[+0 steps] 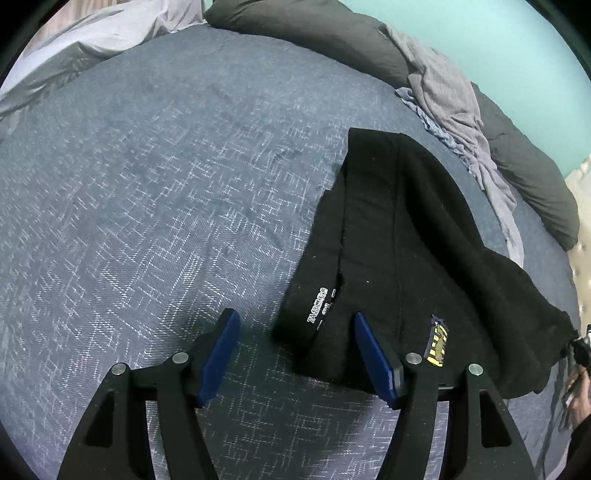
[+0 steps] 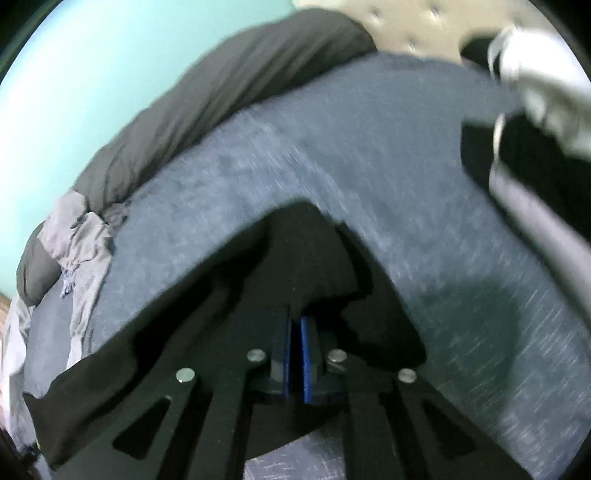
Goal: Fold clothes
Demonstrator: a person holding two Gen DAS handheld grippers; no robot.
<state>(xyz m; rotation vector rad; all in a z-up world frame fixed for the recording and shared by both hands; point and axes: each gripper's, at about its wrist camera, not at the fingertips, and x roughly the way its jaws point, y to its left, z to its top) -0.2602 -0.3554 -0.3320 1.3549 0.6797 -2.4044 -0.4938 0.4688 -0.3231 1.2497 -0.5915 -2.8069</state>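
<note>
Black trousers lie partly folded on the blue-grey patterned bedspread, the waistband end nearest the left wrist camera, with a white printed size label inside the waist and a small yellow-and-white embroidered patch beside it. The left gripper hangs over that waistband corner with its blue pads spread wide; the corner of the cloth lies between them, but neither pad presses on it, so this tool holds nothing. In the right wrist view, which is blurred, the right gripper has its blue pads drawn almost together, and black fabric bunches directly ahead of the tips; whether a fold is pinched between them cannot be told. Along the far edge of the bed lie a dark grey duvet and a crumpled light grey garment, against a turquoise wall.
</note>
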